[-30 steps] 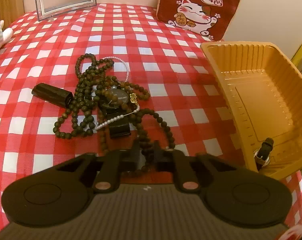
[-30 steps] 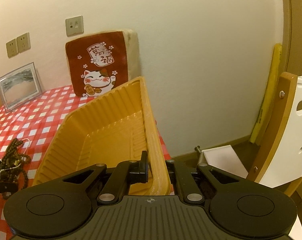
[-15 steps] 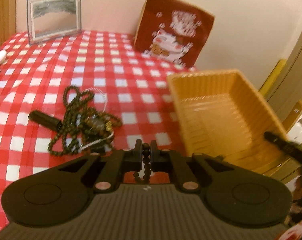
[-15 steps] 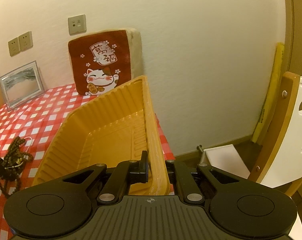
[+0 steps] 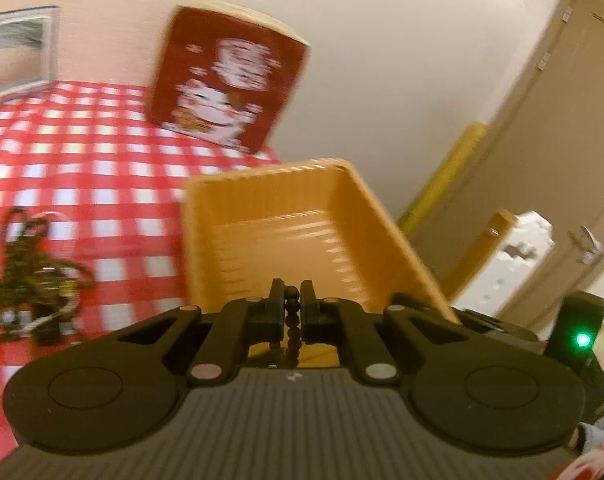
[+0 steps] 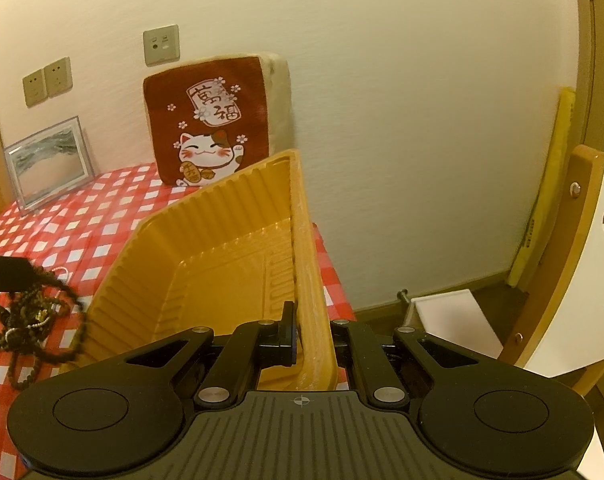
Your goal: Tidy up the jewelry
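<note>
1. Lying at about 9 o'clock in the left wrist view, the jewelry heap (image 5: pixel 26 284) sits on the red-checked table (image 5: pixel 102 184): dark bead loops tangled with a pale pearl-like strand. It is blurred, so finer detail cannot be told.
2. Pinched narrowly in the left gripper (image 5: pixel 293 312) is a bead strand (image 5: pixel 293 328), dark, small and round-beaded, hanging straight down toward 6 o'clock with its long axis vertical. Its lower end is hidden behind the gripper body.
3. Straight ahead at 12 o'clock from that gripper lies the orange tray (image 5: pixel 302 200), ribbed and tipped up on its right side. Its bottom shows no jewelry in either view. The strand appears to hang over the tray's near end; this is the relation the drop turns on.
4. Further right, the right gripper (image 6: pixel 310 336) is clamped across the tray's right wall, holding it tilted. The left gripper is the one placed for the drop, I judge.
</note>
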